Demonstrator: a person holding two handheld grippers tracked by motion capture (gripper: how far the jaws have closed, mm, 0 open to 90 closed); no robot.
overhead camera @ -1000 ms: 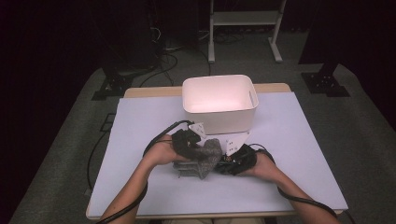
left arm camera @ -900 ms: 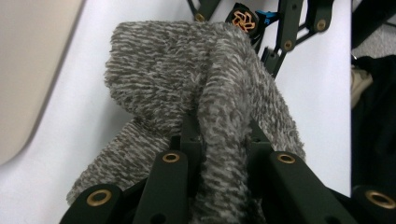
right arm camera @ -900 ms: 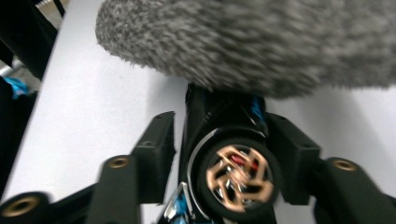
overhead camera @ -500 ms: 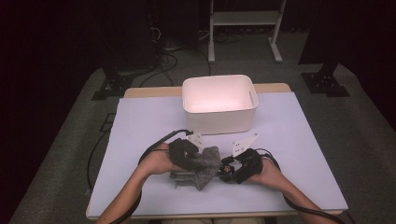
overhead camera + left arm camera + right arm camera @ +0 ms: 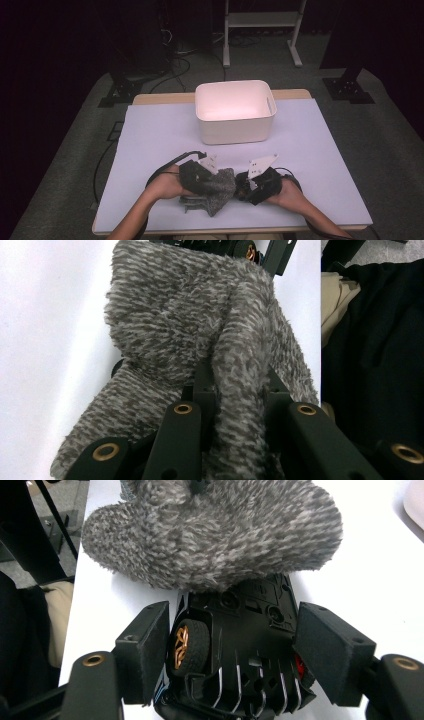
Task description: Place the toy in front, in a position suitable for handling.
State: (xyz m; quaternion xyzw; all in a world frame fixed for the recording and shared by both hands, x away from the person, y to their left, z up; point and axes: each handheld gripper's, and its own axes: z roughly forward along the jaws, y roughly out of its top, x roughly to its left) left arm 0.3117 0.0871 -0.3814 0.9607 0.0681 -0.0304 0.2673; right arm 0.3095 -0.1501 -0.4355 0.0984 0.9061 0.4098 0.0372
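- While the left gripper (image 5: 197, 175) is pinching a fold of the grey fuzzy cloth (image 5: 216, 187), that cloth is lying in front of the white bin (image 5: 235, 111), well apart from it.
- The right gripper (image 5: 248, 184), jaws having just opened, is straddling a black toy car (image 5: 235, 645) without pressing it; the cloth is draping over the car's far end.

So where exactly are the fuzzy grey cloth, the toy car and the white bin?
fuzzy grey cloth (image 5: 200, 325), left gripper view, its fluffy middle.
toy car (image 5: 240, 645), right gripper view, its black underside.
white bin (image 5: 235, 131), high view, its front wall.
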